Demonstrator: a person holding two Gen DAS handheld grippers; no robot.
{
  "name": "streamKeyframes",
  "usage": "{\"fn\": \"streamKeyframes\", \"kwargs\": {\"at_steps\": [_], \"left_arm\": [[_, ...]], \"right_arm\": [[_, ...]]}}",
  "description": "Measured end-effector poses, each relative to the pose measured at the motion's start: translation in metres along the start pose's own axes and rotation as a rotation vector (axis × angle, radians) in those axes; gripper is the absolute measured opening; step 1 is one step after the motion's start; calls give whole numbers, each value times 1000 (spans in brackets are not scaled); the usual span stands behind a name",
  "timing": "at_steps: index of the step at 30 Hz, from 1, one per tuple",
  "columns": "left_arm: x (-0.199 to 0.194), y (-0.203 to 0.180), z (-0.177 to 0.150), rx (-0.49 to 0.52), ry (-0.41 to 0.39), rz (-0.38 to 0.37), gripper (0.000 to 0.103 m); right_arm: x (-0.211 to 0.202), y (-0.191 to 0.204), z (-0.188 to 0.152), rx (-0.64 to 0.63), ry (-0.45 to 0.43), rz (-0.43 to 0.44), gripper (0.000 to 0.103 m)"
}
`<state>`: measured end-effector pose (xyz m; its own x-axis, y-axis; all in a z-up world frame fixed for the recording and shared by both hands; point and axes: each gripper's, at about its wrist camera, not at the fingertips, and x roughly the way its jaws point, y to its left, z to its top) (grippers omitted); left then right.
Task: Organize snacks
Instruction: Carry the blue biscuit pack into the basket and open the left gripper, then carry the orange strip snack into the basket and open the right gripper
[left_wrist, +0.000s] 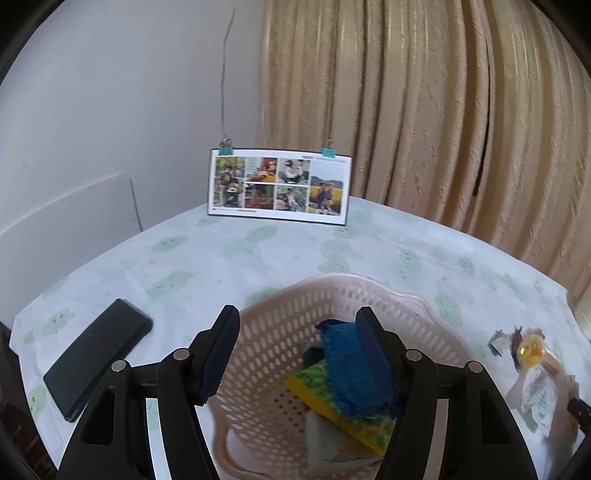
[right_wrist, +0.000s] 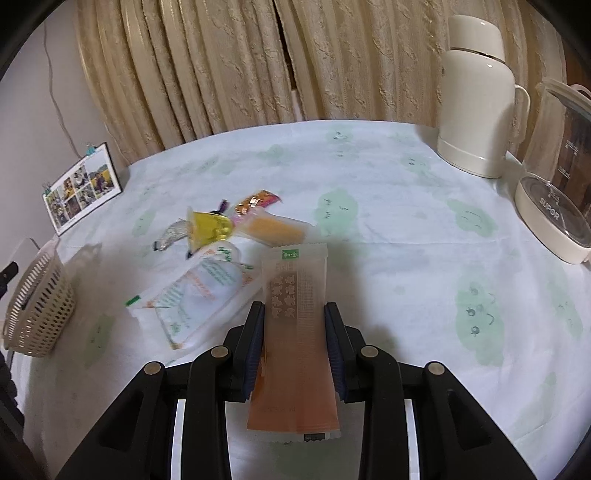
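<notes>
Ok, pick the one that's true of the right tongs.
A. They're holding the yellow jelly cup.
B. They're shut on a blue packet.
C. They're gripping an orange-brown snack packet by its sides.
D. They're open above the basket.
C: in the right wrist view the right tongs clamp the orange-brown snack packet between both fingers, above the tablecloth.

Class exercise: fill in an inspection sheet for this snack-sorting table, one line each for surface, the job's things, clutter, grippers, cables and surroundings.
Surface: white tablecloth with green cloud print, on a round table.
Job's things: pink perforated plastic basket holds a blue packet lying on a yellow-green packet; loose snack packets lie in a heap on the cloth.
Clutter: black phone, clipped photo card, cream thermos jug, clear kettle.
Grippers: left gripper open above the basket; right gripper around an orange-brown snack sachet.
Cables: thin cord on the wall.
Surroundings: beige curtain, white wall.
</notes>
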<state>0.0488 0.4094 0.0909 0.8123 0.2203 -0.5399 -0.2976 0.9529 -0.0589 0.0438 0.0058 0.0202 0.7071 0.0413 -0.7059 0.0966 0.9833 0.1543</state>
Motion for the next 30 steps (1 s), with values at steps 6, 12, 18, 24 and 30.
{"fn": "streamKeyframes", "kwargs": {"at_steps": [6,12,18,24,30], "left_arm": [[-5,16,1,-24,-26,30,66],[-5,36,1,-59,-27,51,66],[-9,51,0,-77,-33,43,66],[-14,63,-1,-91,-45,32,66],[-17,77,0,-108,-55,34,66]], "right_arm": [[-10,24,4,-3,-20,82,29],[-20,71,14,-57,-32,193,29],[-25,132,21,-124,-18,333,29],[-25,193,18,-197,11,451,29],[-20,249,14,-273,31,523,30]]}}
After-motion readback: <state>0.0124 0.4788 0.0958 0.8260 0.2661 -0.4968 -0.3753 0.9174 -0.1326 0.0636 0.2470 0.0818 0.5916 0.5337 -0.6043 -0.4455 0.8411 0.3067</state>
